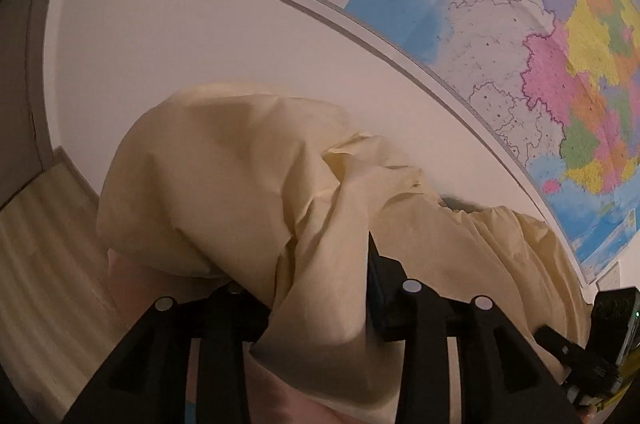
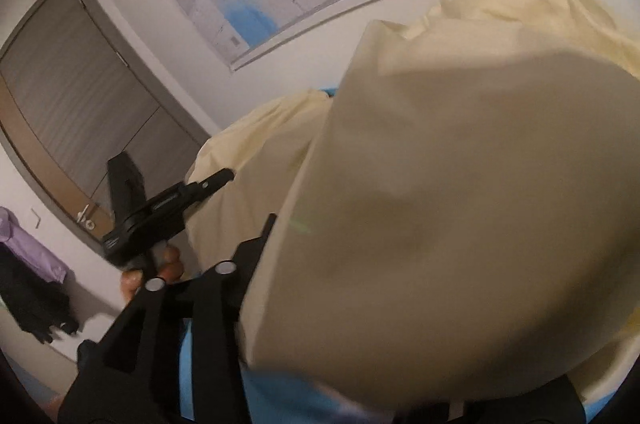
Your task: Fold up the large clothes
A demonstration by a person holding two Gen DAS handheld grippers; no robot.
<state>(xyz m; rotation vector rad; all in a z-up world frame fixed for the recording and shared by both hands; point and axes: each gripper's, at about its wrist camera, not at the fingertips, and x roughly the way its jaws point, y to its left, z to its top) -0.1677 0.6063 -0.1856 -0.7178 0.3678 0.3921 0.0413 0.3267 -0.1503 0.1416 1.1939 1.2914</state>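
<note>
- Left view: cream cloth point(image 1: 248, 183) bunches between my left fingers point(image 1: 312, 288); whether they pinch it I cannot tell.
- Only this view shows wood floor point(image 1: 44, 244), lower left.
- Right view: cloth drapes over my right fingers point(image 2: 320, 244), hiding one; grip state unclear.
- Only here: left gripper in hand point(image 2: 160, 272), grey door point(image 2: 80, 95), hanging clothes point(image 2: 32, 288).
- Both views: wall map point(image 1: 520, 23), white wall.

A large pale-yellow garment point(image 1: 248, 183) of thin, creased cloth hangs bunched and billowing. In the left wrist view it fills the lower centre and trails to the lower right; in the right wrist view it covers the right half, folds overlapping, gathered hem at upper right.
</note>
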